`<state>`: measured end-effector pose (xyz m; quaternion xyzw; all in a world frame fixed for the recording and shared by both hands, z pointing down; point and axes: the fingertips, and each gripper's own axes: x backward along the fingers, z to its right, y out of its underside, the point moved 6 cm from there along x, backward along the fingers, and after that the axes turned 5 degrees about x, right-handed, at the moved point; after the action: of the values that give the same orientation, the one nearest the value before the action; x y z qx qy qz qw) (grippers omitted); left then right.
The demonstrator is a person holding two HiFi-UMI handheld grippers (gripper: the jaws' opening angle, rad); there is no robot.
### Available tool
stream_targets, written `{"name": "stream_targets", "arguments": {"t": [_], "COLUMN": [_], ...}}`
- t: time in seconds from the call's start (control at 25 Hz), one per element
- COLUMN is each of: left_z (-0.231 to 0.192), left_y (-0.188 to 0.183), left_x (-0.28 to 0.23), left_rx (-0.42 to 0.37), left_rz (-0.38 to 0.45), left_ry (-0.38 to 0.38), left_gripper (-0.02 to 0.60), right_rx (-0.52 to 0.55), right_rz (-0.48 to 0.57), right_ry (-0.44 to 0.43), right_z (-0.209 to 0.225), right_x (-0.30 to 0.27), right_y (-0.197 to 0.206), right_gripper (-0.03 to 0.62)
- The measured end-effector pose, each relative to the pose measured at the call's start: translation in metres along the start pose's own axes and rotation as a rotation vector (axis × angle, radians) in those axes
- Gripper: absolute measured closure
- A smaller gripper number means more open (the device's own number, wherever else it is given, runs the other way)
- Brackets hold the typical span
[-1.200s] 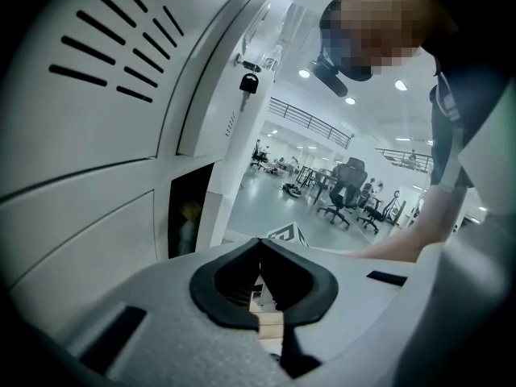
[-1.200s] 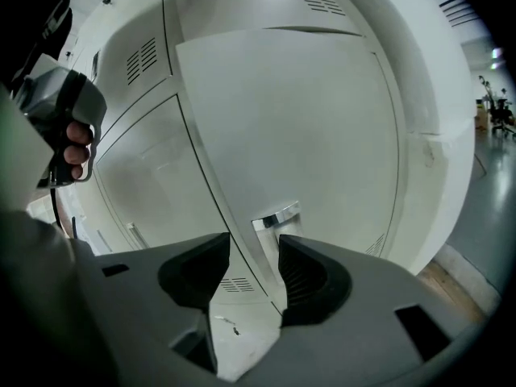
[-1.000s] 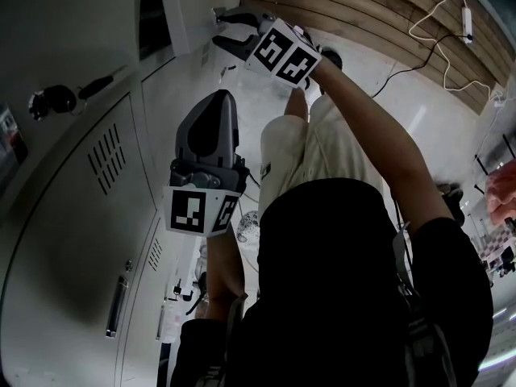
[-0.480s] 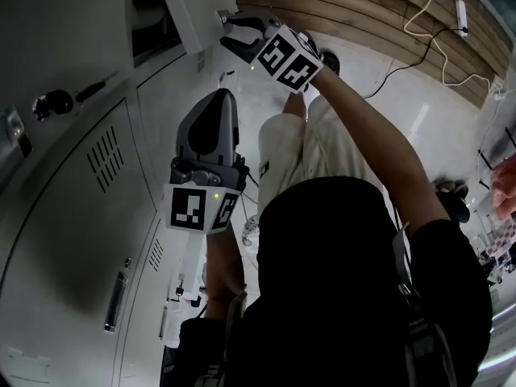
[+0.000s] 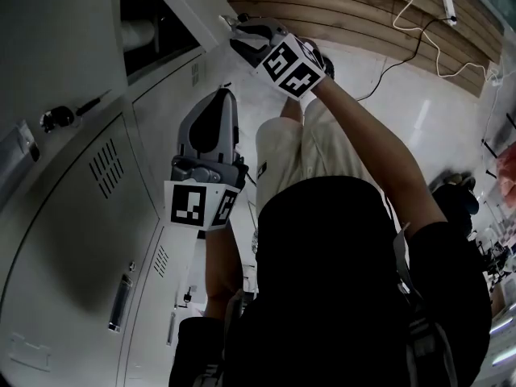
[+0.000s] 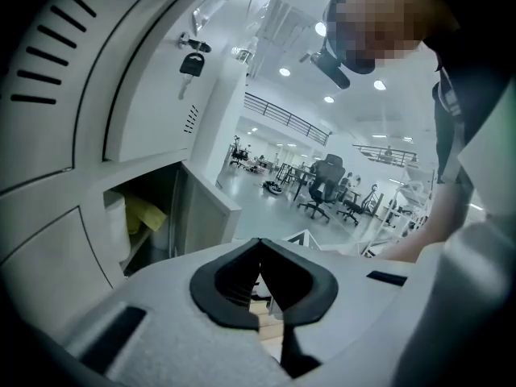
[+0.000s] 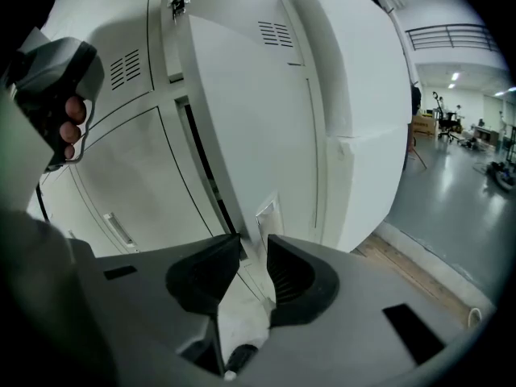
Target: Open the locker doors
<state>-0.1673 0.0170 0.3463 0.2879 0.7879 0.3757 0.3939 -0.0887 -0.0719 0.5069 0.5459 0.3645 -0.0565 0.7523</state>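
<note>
Grey locker door (image 5: 192, 5) swung wider, right tongs (image 5: 236, 34) closing on edge

Two grippers (image 5: 219, 97) (image 5: 239, 32), one open locker door (image 5: 193, 6), perhaps five shut doors (image 5: 81, 216).

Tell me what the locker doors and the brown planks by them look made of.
Locker doors: likely painted sheet metal, smooth pale grey, with punched vent slots.
Brown planks: apparently wood, matte, with parallel seams; solid or laminate unclear.
</note>
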Motion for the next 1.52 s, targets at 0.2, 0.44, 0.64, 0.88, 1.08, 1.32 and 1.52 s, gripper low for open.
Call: {"name": "stream_targets", "arguments": {"t": [0.2, 0.44, 0.64, 0.88, 1.08, 1.32, 1.52], "left_z": [0.008, 0.015, 0.019, 0.021, 0.026, 0.034, 0.045], "left_y": [-0.003, -0.006, -0.007, -0.008, -0.010, -0.011, -0.016], "left_x": [-0.004, -0.008, -0.012, -0.015, -0.017, -0.019, -0.025], "left_rx": [-0.013, -0.037, -0.036, -0.037, -0.042, -0.049, -0.038], "left_rz": [-0.018, -0.018, -0.021, -0.020, -0.011, -0.011, -0.022], "left_ry": [0.022, 0.055, 0.078, 0.105, 0.118, 0.120, 0.116], "left_gripper": [0.563, 0.563, 0.563, 0.563, 0.563, 0.563, 0.563], "right_rx": [-0.020, -0.047, -0.077, -0.085, -0.083, -0.066, -0.065], "right_rz": [-0.008, -0.012, -0.013, -0.020, -0.027, -0.036, -0.032], "right_ry": [0.048, 0.108, 0.145, 0.175, 0.211, 0.223, 0.223], "right_z": [0.009, 0.021, 0.032, 0.045, 0.062, 0.078, 0.094], "right_x": [0.011, 0.022, 0.029, 0.037, 0.045, 0.050, 0.055], "right_y": [0.005, 0.012, 0.016, 0.018, 0.021, 0.021, 0.022], "right_gripper": [0.493, 0.520, 0.522, 0.522, 0.523, 0.524, 0.542]}}
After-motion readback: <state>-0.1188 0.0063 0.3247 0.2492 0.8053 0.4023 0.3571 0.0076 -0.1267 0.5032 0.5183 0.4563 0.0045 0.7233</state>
